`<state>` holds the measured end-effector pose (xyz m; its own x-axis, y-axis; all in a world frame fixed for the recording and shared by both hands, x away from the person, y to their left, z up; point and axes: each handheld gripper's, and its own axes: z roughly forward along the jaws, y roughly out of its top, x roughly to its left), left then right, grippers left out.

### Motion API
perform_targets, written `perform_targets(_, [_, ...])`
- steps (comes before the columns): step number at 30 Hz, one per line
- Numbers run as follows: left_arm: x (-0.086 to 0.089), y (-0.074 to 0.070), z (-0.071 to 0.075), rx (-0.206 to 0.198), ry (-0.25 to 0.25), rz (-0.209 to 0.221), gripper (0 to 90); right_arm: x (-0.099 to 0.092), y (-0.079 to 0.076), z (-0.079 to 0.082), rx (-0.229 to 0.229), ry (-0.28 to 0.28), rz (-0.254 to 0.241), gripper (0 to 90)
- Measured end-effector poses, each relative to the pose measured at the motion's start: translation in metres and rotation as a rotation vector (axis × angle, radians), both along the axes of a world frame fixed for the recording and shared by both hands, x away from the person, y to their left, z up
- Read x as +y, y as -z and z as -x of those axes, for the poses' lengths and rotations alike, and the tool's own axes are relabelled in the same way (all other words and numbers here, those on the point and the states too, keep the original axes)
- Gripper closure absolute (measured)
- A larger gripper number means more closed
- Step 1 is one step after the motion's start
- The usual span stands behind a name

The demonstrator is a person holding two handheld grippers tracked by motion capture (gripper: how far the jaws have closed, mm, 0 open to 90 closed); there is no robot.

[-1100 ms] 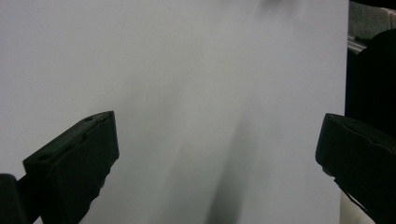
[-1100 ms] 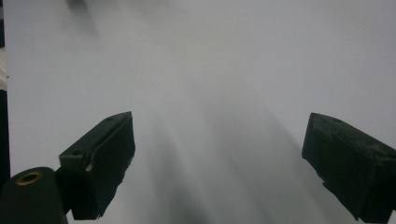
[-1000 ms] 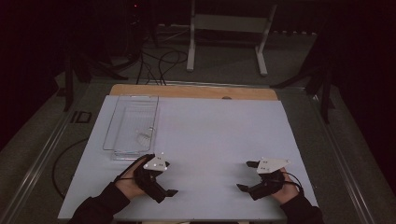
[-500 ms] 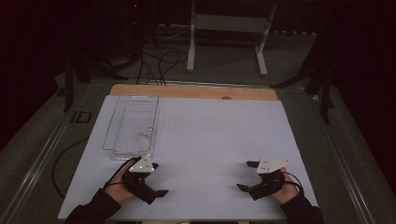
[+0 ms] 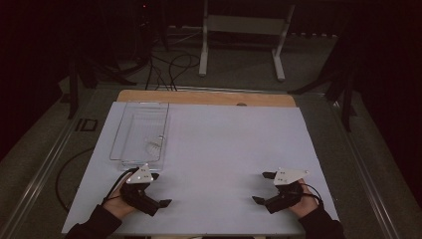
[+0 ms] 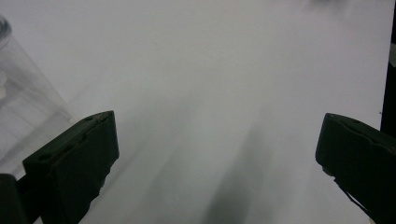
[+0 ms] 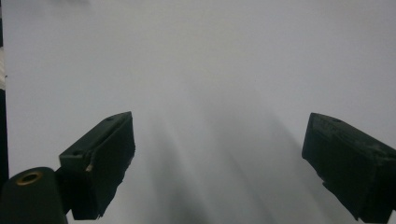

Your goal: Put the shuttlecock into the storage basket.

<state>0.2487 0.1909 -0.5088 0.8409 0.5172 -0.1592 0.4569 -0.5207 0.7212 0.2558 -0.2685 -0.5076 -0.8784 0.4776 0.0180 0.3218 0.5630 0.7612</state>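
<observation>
A white counter filled most of the high view. A clear plastic tray lay on its left half, its long axis running from the near edge toward the far edge, with a small pale object inside near its right wall; what that object was could not be told. The left tool rested just in front of the tray's near end, jaws spread wide and gripping nothing, pointing right. The right tool sat well apart on the counter's right side, jaws also wide and empty, pointing left.
</observation>
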Motion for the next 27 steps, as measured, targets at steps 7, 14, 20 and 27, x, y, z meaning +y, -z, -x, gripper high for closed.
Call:
perform_targets(7, [0.007,0.002,0.003,-0.001,-0.028,0.005,0.2,-0.001,0.0,0.0,0.002,0.005,-0.003,9.4])
perform_targets(14, [0.013,0.005,0.003,0.001,-0.066,0.017,0.2,-0.001,0.0,0.0,0.002,0.006,-0.003,9.4])
perform_targets(20, [0.009,0.006,0.004,-0.007,-0.093,0.033,0.2,-0.002,0.002,0.0,0.006,0.007,-0.006,9.5])
perform_targets(27, [0.007,0.01,0.005,-0.007,-0.106,0.046,0.2,-0.001,0.003,-0.001,0.009,0.004,-0.005,9.4])
